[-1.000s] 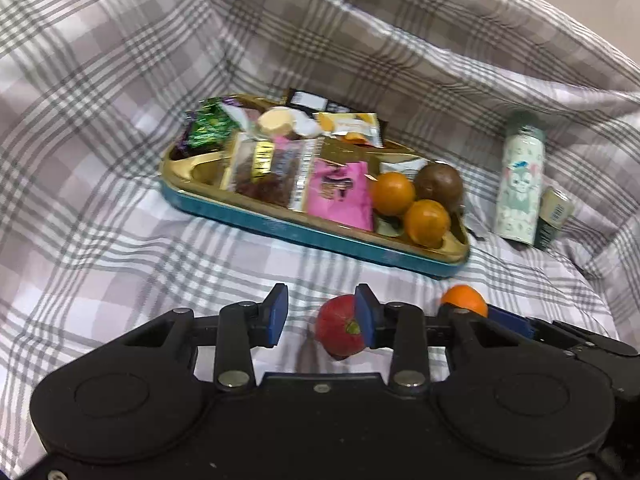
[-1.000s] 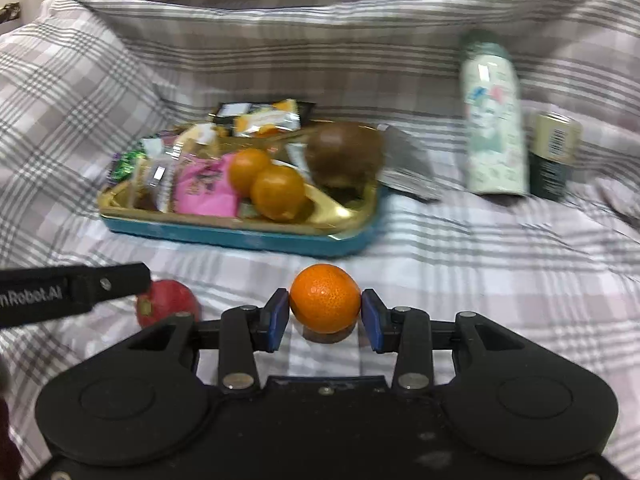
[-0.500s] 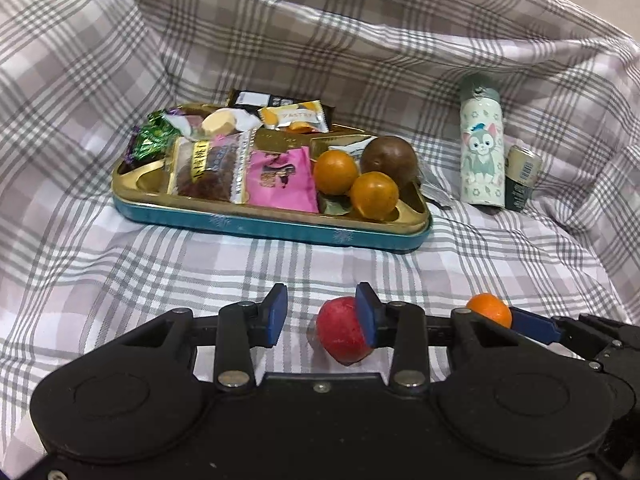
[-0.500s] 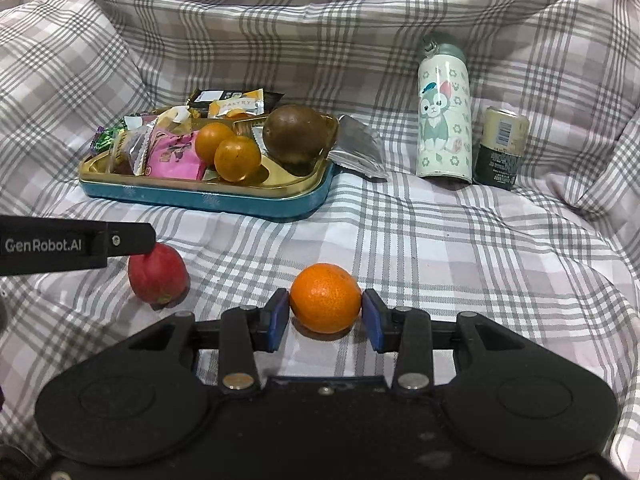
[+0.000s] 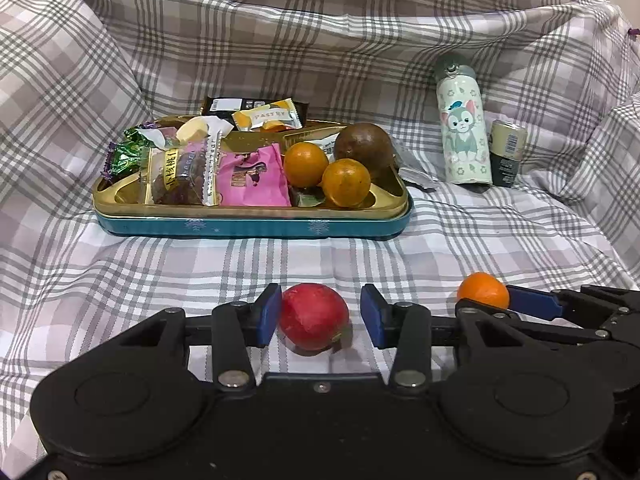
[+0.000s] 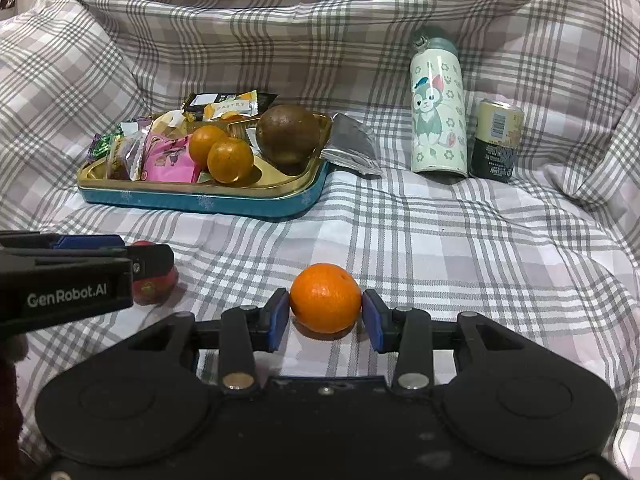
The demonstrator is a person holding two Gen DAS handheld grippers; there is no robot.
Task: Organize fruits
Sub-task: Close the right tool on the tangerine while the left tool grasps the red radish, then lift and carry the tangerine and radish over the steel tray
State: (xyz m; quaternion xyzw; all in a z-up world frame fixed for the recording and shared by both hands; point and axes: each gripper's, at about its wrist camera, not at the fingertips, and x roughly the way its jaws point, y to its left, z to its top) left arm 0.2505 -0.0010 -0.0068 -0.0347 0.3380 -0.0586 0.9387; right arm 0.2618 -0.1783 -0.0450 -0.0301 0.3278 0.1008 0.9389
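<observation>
plaid cloth (image 5: 320, 256) over whole surface | cat-print bottle (image 6: 438, 114) upright, small can (image 6: 496, 140) just beside it | snack packets (image 5: 224, 164) in tin | silver foil packet (image 6: 352, 146) beside tin

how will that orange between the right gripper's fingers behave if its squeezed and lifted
The orange is round and rests on soft cloth, so a nudge would probably roll it. Its rind looks firm, likely tolerating a moderate squeeze. The right gripper has flat pads on a curved surface, so an off-centre grip might let it slip.
</observation>
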